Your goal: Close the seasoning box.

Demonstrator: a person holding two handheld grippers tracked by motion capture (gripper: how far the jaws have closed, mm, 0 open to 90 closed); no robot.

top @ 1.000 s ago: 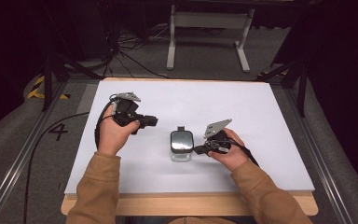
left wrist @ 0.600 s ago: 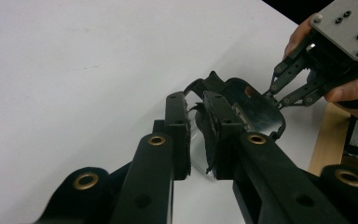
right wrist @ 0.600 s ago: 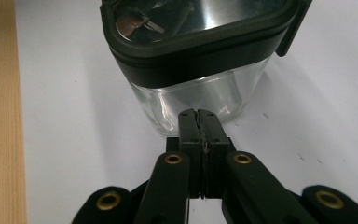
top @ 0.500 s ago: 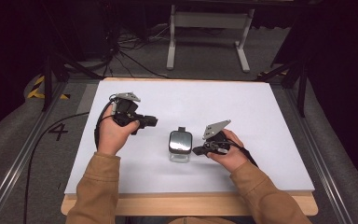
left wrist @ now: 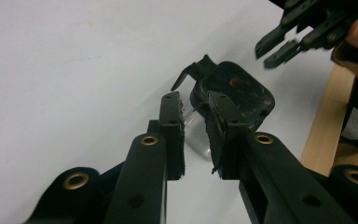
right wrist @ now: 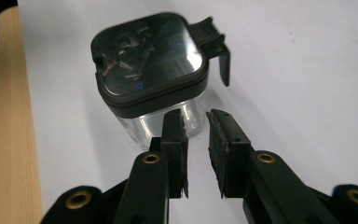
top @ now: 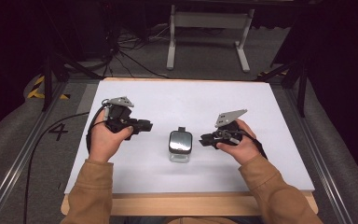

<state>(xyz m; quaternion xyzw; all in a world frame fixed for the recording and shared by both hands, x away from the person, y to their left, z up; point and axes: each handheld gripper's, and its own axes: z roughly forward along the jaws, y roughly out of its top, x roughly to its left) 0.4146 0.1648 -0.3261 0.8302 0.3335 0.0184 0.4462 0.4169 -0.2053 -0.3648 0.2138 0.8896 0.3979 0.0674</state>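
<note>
High view: small clear container [top: 179,147] with black square lid standing on white tabletop [top: 270,116], between left gripper [top: 145,125] and right gripper [top: 204,139], closer to the right one, touching neither; painted "4" [top: 58,132] readable on grey floor beside the tabletop's left edge; metal stand [top: 208,29] and cables farther back in a dark room. Left gripper view: jaws slightly spread, holding nothing, container [left wrist: 233,95] just beyond the tips with its latch tab up-left; right gripper [left wrist: 279,46] above it. Right gripper view: jaws parted a little, empty, container [right wrist: 154,70] just ahead, glossy lid, no legible label; wooden tabletop edge [right wrist: 14,121] at left.
</note>
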